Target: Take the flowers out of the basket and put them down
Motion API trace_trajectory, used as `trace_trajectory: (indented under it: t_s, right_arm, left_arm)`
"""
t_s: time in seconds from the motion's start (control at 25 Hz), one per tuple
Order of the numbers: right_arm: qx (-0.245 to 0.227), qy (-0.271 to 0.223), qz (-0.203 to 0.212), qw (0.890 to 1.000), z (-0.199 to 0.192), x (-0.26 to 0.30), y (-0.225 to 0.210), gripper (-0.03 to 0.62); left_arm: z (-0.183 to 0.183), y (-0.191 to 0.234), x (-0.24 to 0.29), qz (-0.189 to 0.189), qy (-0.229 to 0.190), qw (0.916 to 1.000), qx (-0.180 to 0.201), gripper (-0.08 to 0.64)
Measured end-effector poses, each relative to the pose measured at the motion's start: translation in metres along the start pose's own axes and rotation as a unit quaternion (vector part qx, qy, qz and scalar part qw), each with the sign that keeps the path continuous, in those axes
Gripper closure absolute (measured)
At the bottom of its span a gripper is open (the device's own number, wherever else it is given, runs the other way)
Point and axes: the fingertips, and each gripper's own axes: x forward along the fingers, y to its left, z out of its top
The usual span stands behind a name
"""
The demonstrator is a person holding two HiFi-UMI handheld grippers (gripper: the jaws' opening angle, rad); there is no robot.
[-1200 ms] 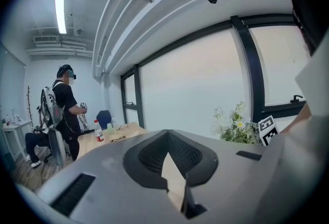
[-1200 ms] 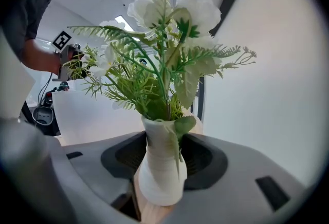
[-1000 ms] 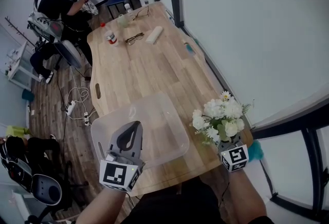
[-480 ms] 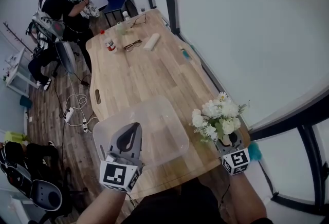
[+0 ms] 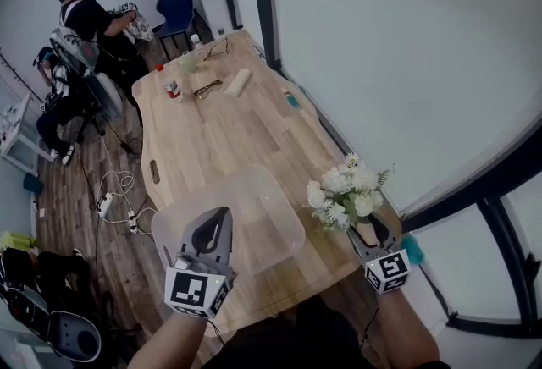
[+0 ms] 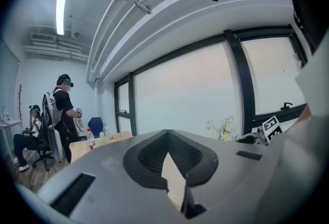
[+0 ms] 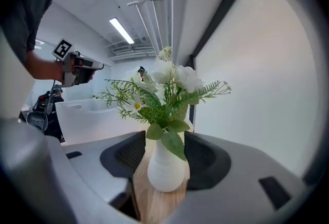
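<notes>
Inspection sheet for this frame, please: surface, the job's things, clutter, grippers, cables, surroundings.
Surface: long wooden table, no spills seen.
Job's things: flowers in a white vase stand on the table, outside the clear basket, which looks empty.
Clutter: red-capped bottle, glasses and white box at the far end.
Grippers: right gripper open, vase between its jaws; left gripper shut, empty, above the basket.
Cables: power strip and cords on the floor.
Surroundings: standing person, blue chair, window wall.
</notes>
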Motion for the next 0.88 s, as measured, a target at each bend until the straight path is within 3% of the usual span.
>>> trace_trajectory:
  t_s: [0.88]
  right_arm:
    - [-0.009,-0.064,-0.073,0.995,0.075,-0.056,0.018,0.357]
  left_arm:
    - [0.004,0.015,-0.026,-0.028,-0.027,0.9992,-0.013,0.555]
